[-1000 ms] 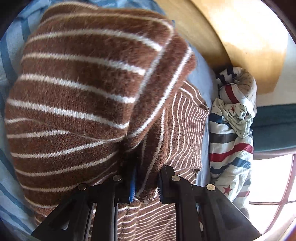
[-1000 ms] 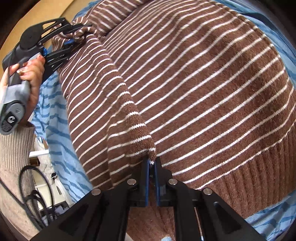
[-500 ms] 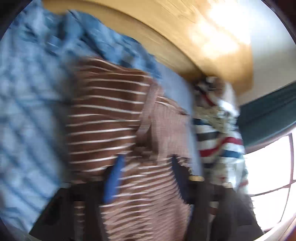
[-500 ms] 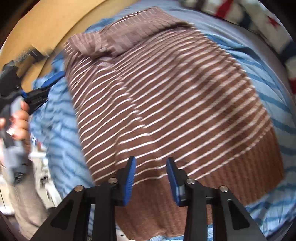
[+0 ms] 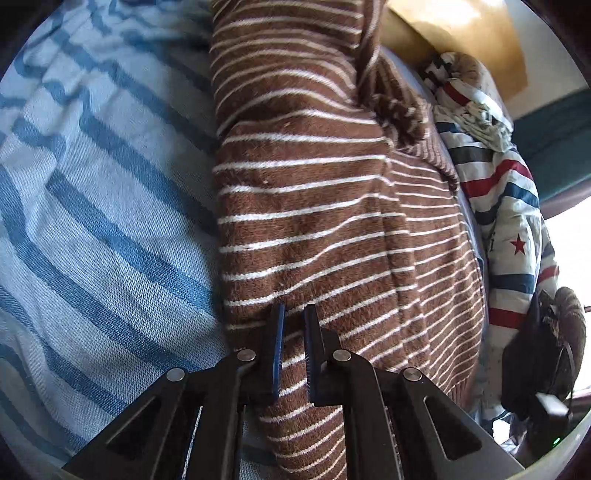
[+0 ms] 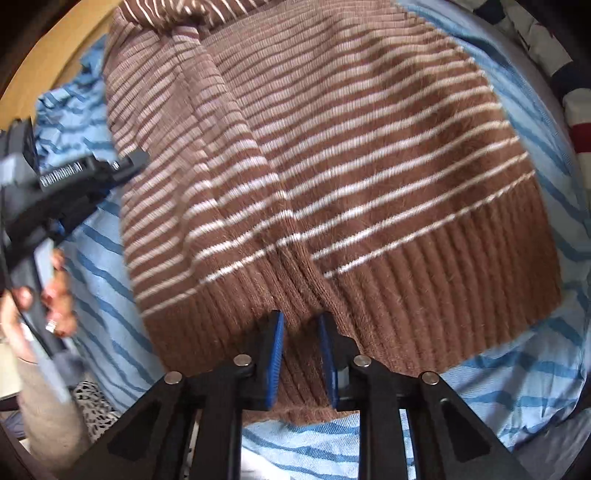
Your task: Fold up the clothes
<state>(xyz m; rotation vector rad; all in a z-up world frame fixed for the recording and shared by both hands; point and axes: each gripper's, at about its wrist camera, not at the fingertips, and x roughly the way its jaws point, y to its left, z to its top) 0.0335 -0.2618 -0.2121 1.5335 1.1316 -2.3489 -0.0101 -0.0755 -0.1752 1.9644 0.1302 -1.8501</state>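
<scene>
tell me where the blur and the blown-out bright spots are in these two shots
Left wrist view: mostly sharp, the knit of the brown striped sweater crisp; the window at the right edge is blown out white, and glare washes the wooden headboard. Right wrist view: motion blur smears the left gripper and the hand holding it; sweater ribbing near the right gripper is sharper; fisheye bends the edges.

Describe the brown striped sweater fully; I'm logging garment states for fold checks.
The brown striped sweater looks like fuzzy knit, brown with thin white stripes and a plain ribbed hem nearest the right wrist camera. It lies spread on the blue striped bedsheet, one side folded inward as a long flap. The right gripper straddles the hem with fingers apart; the left gripper sits at the folded edge, narrowly parted. Bunched fabric lies at the far end, near a star-patterned quilt.
</scene>
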